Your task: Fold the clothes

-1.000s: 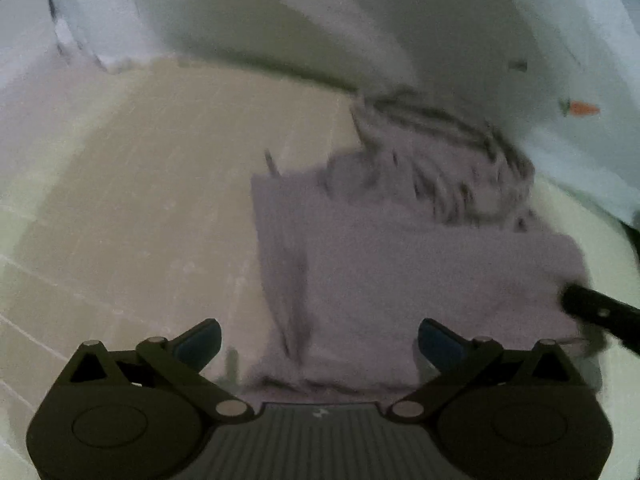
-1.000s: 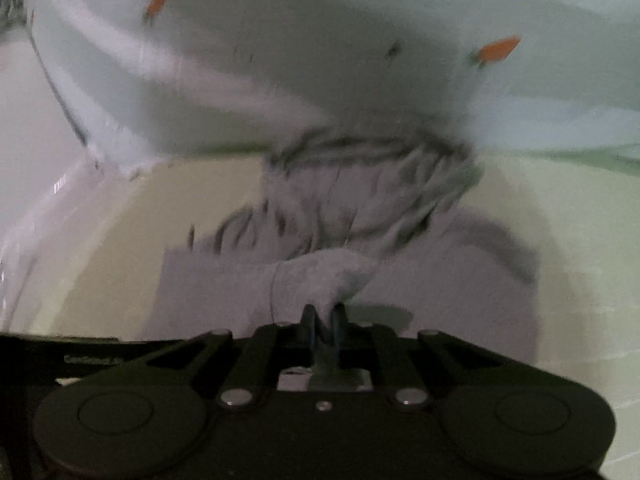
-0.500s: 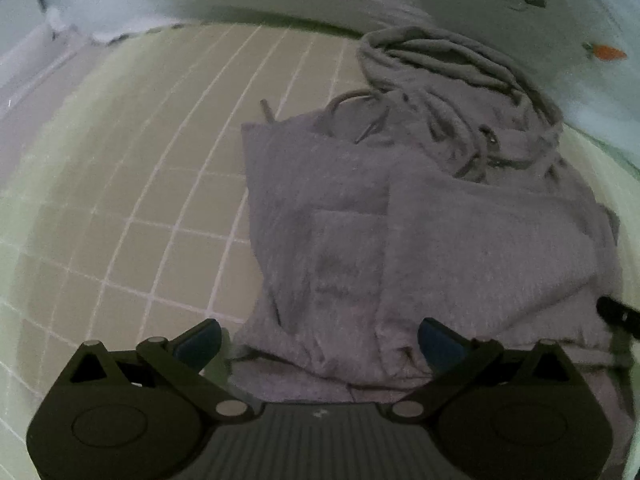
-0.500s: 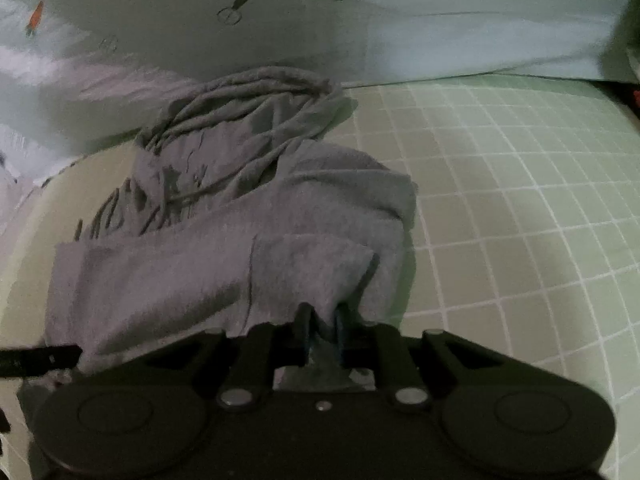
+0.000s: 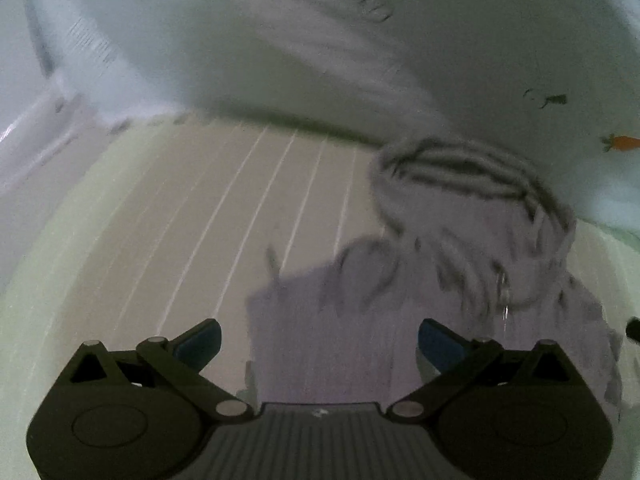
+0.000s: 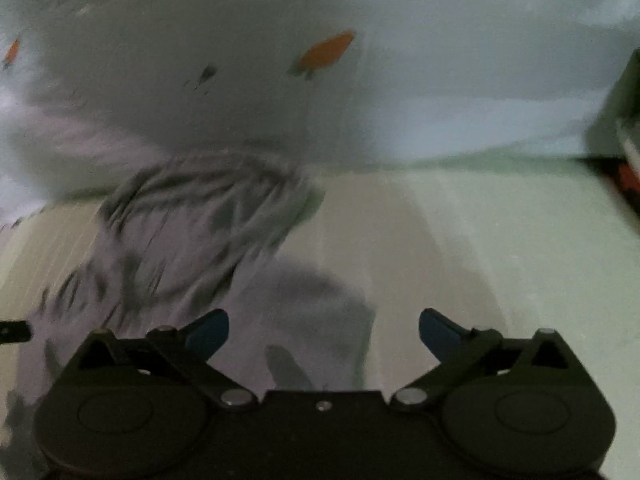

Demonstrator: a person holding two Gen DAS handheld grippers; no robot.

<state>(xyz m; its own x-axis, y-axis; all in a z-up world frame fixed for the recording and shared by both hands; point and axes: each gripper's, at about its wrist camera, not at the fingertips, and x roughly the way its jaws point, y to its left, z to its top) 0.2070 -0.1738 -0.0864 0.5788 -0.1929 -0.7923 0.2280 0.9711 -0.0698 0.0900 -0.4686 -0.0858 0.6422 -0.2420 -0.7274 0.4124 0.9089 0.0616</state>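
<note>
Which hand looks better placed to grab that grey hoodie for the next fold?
Probably the left. The left gripper stands open with the grey hoodie filling the space between its fingers. The right gripper, jaws opening, straddles the hoodie's edge and bare mat.

Both fisheye views are dim and smeared by motion blur. The crumpled grey cotton garment (image 5: pixel 460 248) at 3 o'clock streaks badly. The pale green grid-lined mat (image 6: pixel 500 248) carries a soft shadow toward 6 o'clock. Black vignetting rounds the upper corners.
</note>
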